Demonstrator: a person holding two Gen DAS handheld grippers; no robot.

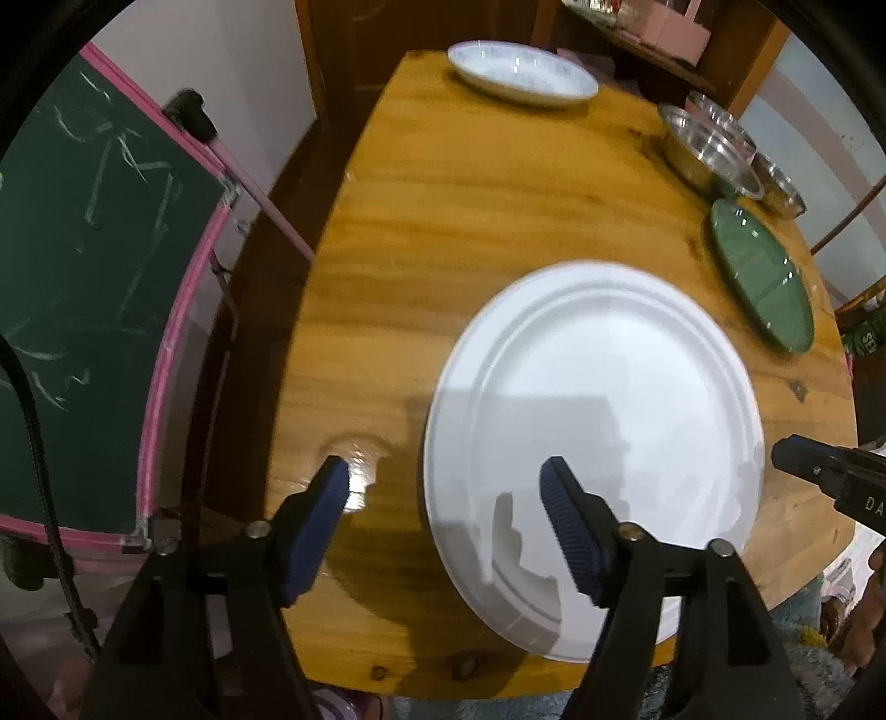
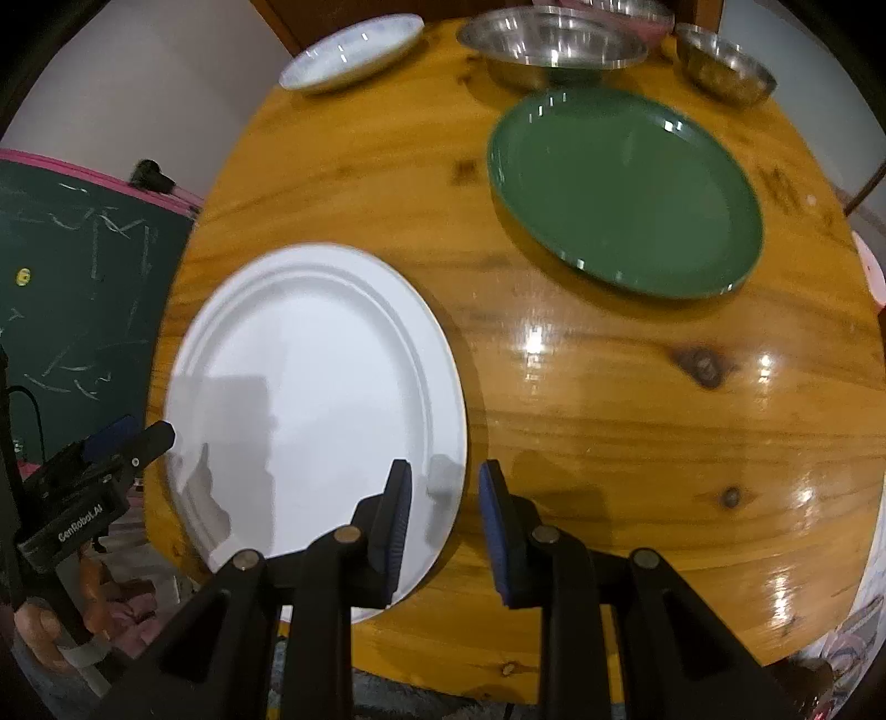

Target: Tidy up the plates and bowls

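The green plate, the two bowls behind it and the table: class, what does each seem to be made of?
Green plate: probably glazed ceramic or melamine; smooth, glossy, small highlights along its rim. Large bowl and small bowl: metal, likely stainless steel; silvery with mirror-like reflections. Table: varnished wood; grain and knots under bright glare.

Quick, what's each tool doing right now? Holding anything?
Left tool: open, holding nothing, above the white plate's edge.
Right tool: open a little, nothing pinched, over the plate's rim.

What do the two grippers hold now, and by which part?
Nothing. Both the left gripper and the right gripper stand open above the edges of the white plate, which lies flat on the table.
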